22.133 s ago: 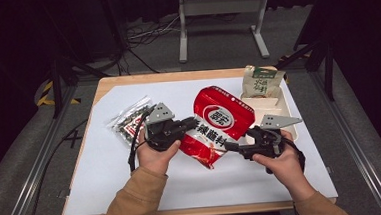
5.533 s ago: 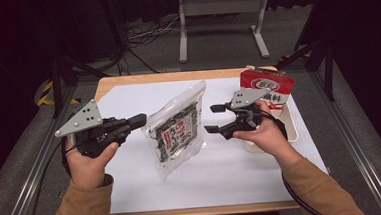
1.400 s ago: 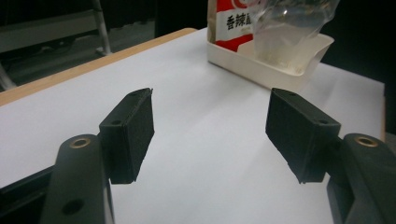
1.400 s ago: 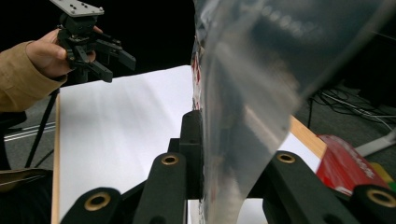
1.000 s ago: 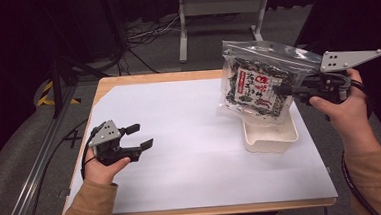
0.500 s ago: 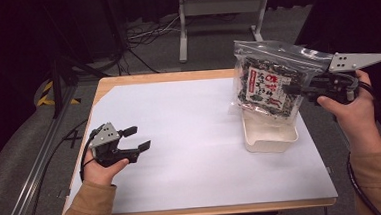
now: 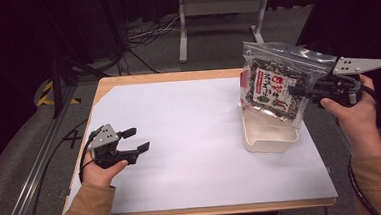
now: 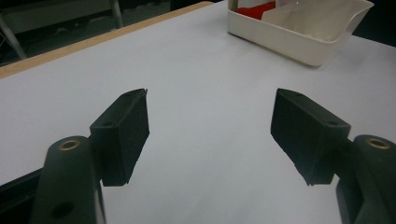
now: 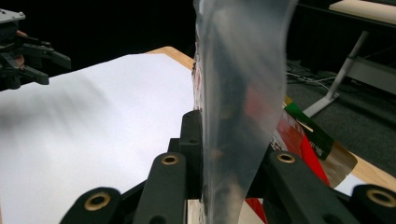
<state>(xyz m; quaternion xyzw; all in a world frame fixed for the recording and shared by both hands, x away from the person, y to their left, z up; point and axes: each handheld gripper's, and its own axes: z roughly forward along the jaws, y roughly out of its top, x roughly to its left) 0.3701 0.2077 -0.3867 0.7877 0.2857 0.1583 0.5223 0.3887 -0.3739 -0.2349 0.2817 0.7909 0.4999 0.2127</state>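
Two grippers, one clear bag, one white tub. The left gripper (image 7: 136, 140) rests low on the table's (image 7: 190, 137) left side, jaws apart and empty. The right gripper (image 7: 297, 90) is clamped on the bag's (image 7: 273, 85) edge, holding it upright above the tub (image 7: 270, 135).

White sheet (image 7: 190, 137) lies bare; only the bin (image 7: 270, 132) stands at its right.

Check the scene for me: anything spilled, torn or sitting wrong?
Nothing spilled or torn. The snack bag hangs tilted over the white bin, pinched by the right tongs. The left tongs sit open, holding nothing.
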